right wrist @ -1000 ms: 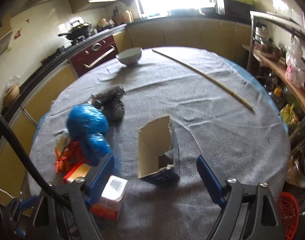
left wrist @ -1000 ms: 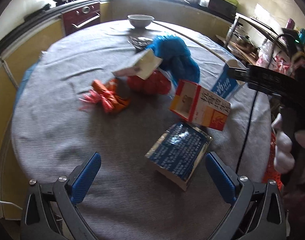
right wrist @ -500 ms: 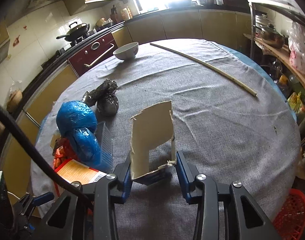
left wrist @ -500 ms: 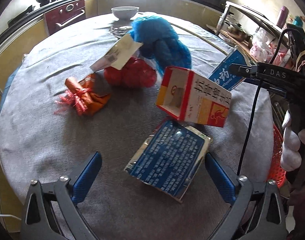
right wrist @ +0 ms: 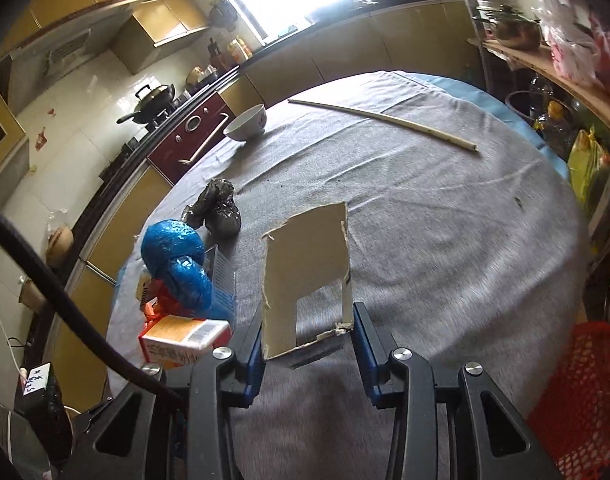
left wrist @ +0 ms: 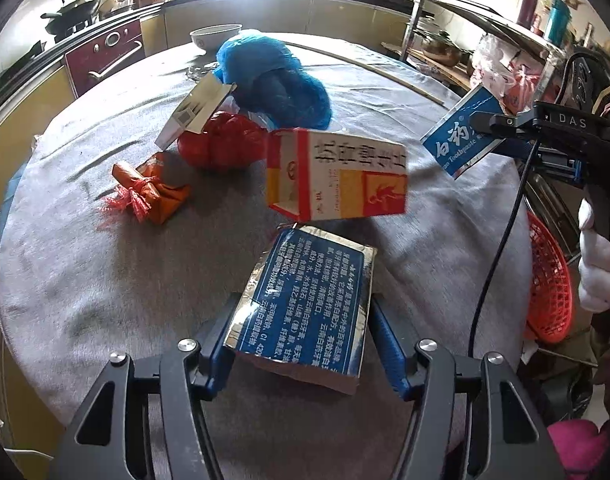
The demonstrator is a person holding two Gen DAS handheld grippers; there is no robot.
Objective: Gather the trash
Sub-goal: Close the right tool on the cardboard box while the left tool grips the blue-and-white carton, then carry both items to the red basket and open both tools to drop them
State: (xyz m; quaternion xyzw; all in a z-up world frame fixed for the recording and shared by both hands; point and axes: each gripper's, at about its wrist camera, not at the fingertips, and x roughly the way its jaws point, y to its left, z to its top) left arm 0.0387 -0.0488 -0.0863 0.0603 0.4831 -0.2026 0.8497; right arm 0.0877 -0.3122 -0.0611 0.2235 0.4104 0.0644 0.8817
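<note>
Gripping trash on both sides. Left gripper [left wrist: 301, 336]: jaws pinched on a flattened blue carton [left wrist: 305, 300] with white print, blue pads against its two long edges; the carton's far end lies on the grey cloth of the round worktop [left wrist: 85, 272], near end looks slightly raised, can't confirm. Right gripper [right wrist: 307, 336]: jaws clamped on a torn toothpaste box [right wrist: 305, 280], brown cardboard inside facing the camera, box standing up out of the jaws. From the left wrist view the same box [left wrist: 461, 132] shows its blue printed face, held clear above the worktop's right edge by the right gripper [left wrist: 501, 126], white-gloved right hand [left wrist: 599, 268] on the handle. Loose trash on the cloth: red-and-white carton [left wrist: 337, 176] on its side with open end facing left, just beyond the blue carton; red bag [left wrist: 221, 144] behind it; orange wrapper with red netting [left wrist: 149, 192] to the left; white card [left wrist: 193, 112] leaning on the red bag; blue plastic bag [left wrist: 273, 80] further back, touching the red bag; dark crumpled bag [right wrist: 217, 208] just beyond the blue one. White bowl [right wrist: 247, 122] and a long thin stick [right wrist: 385, 122] at the far side. Red mesh basket [left wrist: 551, 280] sits below the worktop's right edge.
</note>
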